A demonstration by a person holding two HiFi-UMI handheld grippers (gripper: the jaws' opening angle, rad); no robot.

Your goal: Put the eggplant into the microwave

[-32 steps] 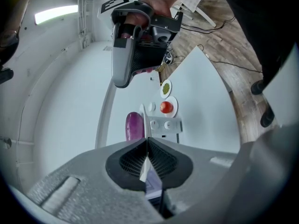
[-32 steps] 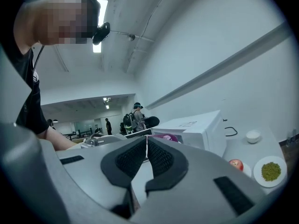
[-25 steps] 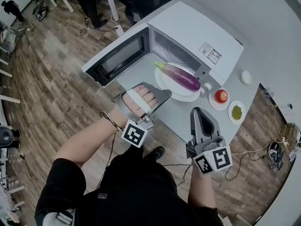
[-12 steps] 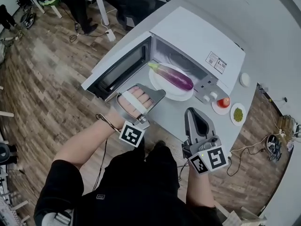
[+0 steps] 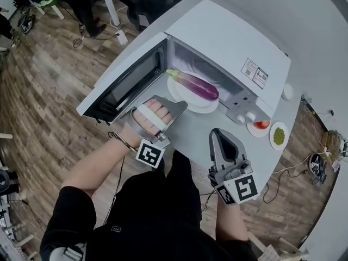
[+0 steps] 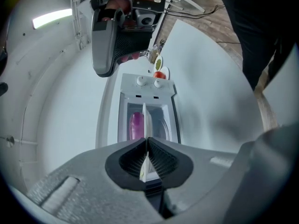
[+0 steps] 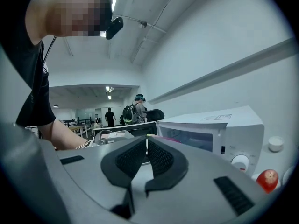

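Observation:
A purple eggplant [image 5: 194, 85] lies on a white plate [image 5: 185, 98] in the open mouth of the white microwave [image 5: 228, 31]. In the left gripper view the eggplant [image 6: 136, 125] shows inside the cavity. The microwave's door [image 5: 124, 84] is swung open to the left. My left gripper [image 5: 182, 105] is shut and empty, just in front of the plate, with its tips [image 6: 147, 140] aimed at the opening. Lower right over the grey table, my right gripper [image 5: 217, 132] is also shut with nothing in it [image 7: 147, 139].
Right of the microwave stand a small plate with a tomato [image 5: 261, 124], a dish of green bits [image 5: 278, 136] and a small white lid [image 5: 287, 92]. The grey table [image 5: 198, 140] ends close to the person's body. Cables lie on the wood floor [image 5: 296, 170]; people stand at the back [image 5: 81, 4].
Both grippers have come down and back toward the person, still shut. The eggplant on its plate has stayed where it was.

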